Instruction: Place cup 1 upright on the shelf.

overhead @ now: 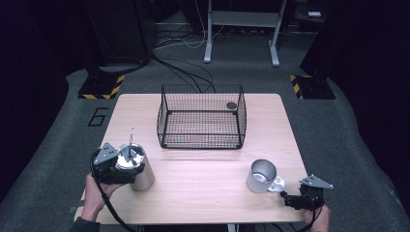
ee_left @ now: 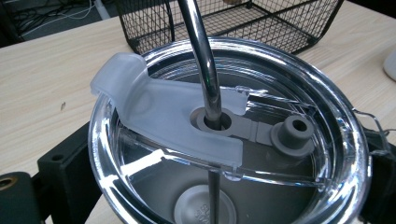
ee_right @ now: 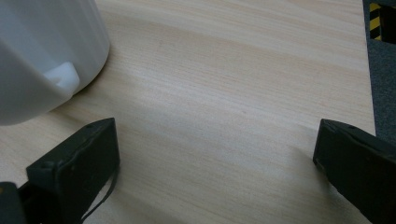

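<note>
1. Now my left gripper point(overhead: 126, 163) sits over the steel tumbler point(overhead: 140, 175) near the table's point(overhead: 203, 169) front left corner, one jaw on each side of its clear lid point(ee_left: 224, 135); I cannot tell whether they press it.
2. Its metal straw point(ee_left: 205, 70) stands up through the lid's hole.
3. My right gripper point(overhead: 290, 197) rests at the front right edge, jaws spread wide, holding nothing.
4. Just beside it stands the white mug point(overhead: 263, 177), handle toward me.
5. Behind, the wire basket point(overhead: 202, 117) sits mid-table.
</note>
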Available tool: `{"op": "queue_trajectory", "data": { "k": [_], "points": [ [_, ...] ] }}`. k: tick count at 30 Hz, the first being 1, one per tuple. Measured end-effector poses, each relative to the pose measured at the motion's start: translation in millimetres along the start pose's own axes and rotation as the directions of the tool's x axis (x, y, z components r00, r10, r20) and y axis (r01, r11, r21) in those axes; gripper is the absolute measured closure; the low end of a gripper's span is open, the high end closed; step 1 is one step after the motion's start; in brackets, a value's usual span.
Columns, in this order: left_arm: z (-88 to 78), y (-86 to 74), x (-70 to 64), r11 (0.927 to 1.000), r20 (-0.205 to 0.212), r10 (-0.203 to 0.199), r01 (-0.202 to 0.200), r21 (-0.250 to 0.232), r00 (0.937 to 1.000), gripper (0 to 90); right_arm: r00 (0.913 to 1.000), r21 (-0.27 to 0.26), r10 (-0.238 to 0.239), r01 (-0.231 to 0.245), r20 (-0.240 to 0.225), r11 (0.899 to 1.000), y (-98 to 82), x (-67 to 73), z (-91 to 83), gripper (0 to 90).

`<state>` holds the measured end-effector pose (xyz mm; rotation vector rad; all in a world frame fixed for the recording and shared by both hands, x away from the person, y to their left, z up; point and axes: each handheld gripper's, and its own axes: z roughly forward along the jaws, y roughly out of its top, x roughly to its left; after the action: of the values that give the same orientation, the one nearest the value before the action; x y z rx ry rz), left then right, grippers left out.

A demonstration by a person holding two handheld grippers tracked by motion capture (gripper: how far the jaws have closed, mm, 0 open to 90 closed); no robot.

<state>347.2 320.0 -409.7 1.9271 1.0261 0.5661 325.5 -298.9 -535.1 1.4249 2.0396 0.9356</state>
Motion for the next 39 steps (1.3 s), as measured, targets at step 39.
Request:
{"op": "queue_trajectory", "data": {
  "k": [39],
  "points": [
    [-13.9, 54.4, -8.4, 0.9950, 0.056, 0.099, -0.099, 0.010, 0.9936, 3.7, 1.0000, 0.000, 0.000, 0.000, 0.000, 1.000, 0.0, -0.1, 0.0, 0.2]
  ]
}}
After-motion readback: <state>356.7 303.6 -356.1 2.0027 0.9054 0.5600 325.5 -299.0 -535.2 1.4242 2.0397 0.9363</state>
